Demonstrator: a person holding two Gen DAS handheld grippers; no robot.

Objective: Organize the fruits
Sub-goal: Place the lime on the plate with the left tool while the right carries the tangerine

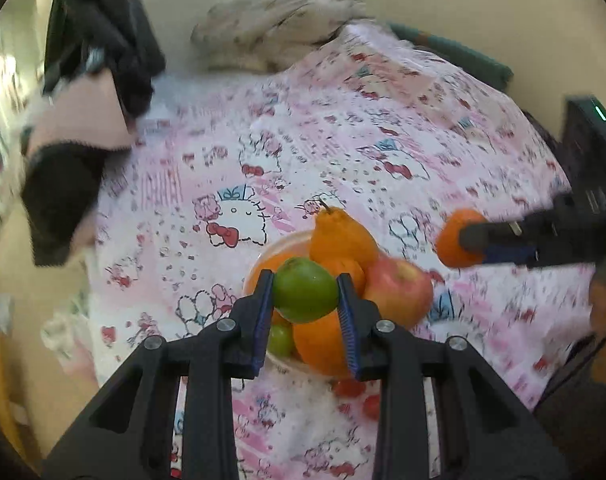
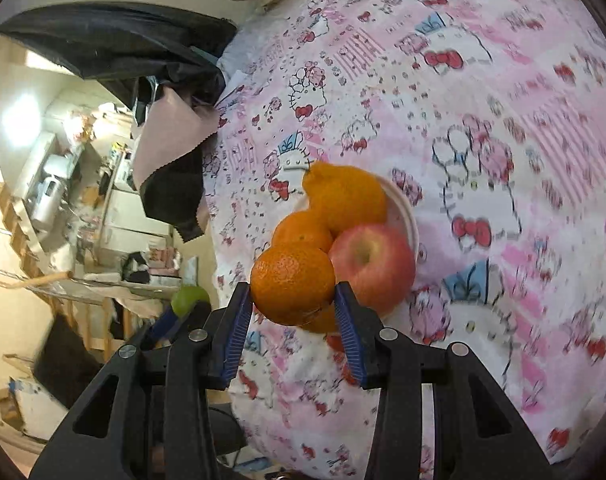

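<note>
In the left wrist view, a round green lime-like fruit (image 1: 305, 290) is sitting between the two blue ribbed pads of the left gripper (image 1: 305, 300), low in the centre of the frame; the jaws are closing narrowly on it, and both pads are pressing its sides. Just behind and below it, a shallow pale plastic bowl (image 1: 263, 258) is standing on the bed, and it is holding a bumpy orange citrus with a pointed neck (image 1: 341, 236), a red-pink apple (image 1: 399, 290), a large smooth orange (image 1: 321, 344) and a small green grape-like fruit (image 1: 281, 338). In the right wrist view, a round orange mandarin with a dimpled skin (image 2: 293, 284) is being gripped between the blue pads of the right gripper (image 2: 293, 312), in the lower centre of the frame; the jaws are standing a little wider than the left ones, with the pads touching the fruit on both sides. The same mandarin is showing at the right of the left wrist view, above the cloth and well apart from the bowl. Around the bowl, a pink and white bedsheet with cartoon cats and red bows (image 1: 383, 140) is covering the whole bed. At the upper left of both views, a heap of black and pale pink clothes (image 2: 171, 128) is lying at the edge of the sheet.
</note>
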